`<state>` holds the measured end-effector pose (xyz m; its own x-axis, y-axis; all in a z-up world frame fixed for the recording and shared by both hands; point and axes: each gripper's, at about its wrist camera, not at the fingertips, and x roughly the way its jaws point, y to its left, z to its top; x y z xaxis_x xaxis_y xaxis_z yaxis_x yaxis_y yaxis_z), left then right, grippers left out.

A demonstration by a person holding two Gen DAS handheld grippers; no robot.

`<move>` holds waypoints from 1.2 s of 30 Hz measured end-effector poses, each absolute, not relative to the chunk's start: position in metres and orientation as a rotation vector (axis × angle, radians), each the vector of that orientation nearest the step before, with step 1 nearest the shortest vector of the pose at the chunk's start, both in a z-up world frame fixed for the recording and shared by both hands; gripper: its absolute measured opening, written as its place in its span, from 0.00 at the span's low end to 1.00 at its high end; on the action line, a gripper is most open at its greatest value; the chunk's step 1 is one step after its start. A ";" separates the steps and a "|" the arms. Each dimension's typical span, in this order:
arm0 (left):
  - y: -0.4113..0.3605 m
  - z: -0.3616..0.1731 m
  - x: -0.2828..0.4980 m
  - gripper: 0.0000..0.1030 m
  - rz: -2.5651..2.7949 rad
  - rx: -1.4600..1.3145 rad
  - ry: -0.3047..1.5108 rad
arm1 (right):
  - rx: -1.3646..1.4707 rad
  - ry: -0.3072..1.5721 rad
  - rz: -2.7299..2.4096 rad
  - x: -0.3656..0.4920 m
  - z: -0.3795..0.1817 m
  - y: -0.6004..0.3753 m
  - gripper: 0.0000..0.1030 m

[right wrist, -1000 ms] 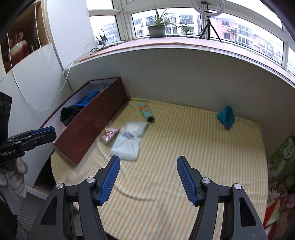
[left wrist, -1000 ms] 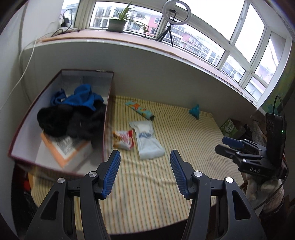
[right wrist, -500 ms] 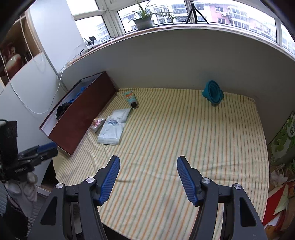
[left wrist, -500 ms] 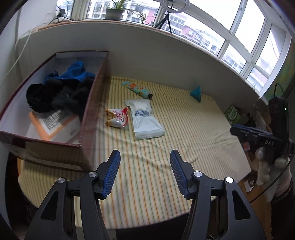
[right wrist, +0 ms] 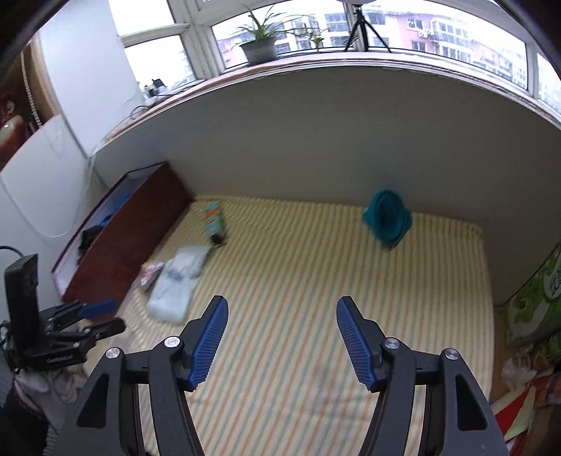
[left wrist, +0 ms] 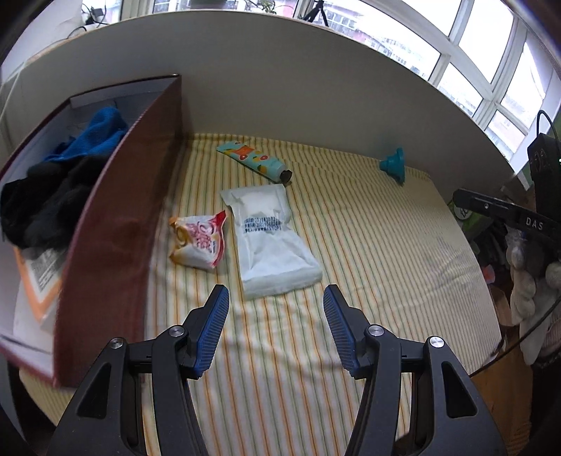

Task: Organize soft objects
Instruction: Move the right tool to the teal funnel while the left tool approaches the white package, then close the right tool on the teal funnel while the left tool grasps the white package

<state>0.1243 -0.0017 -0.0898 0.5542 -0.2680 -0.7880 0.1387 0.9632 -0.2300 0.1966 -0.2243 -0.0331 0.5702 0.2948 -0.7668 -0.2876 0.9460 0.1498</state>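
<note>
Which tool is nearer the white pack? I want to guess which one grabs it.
Left. The left tool hangs open just short of the white pack, which lies straight ahead of it. The right tool is farther off, with the pack away to its left.

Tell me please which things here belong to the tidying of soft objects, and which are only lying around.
Belongs to the job:
- white soft pack
- snack bag
- printed tube
- teal item
- brown box holding dark and blue clothes
- left gripper, right gripper, both open

Just lying about:
- potted plant
- tripod
- green carton
</note>
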 end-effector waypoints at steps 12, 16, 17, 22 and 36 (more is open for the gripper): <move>-0.016 -0.106 0.169 0.58 -0.184 -0.143 1.021 | 0.021 0.914 0.276 0.253 -0.051 -0.253 0.59; -0.018 -0.108 0.182 0.58 -0.176 -0.153 1.039 | 0.007 0.917 0.282 0.263 -0.054 -0.253 0.59; -0.018 -0.109 0.187 0.59 -0.167 -0.157 1.045 | 0.003 0.920 0.283 0.266 -0.055 -0.253 0.59; -0.020 -0.114 0.206 0.63 -0.134 -0.177 1.081 | 0.019 0.922 0.268 0.282 -0.063 -0.258 0.59; -0.041 -0.130 0.232 0.70 -0.059 -0.030 1.103 | 0.036 0.889 0.227 0.314 -0.078 -0.267 0.59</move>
<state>0.2322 -0.0408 -0.1303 0.4499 -0.0625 -0.8909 0.0327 0.9980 -0.0535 0.3136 -0.2674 -0.0782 0.6081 0.2112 -0.7653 -0.1815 0.9754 0.1250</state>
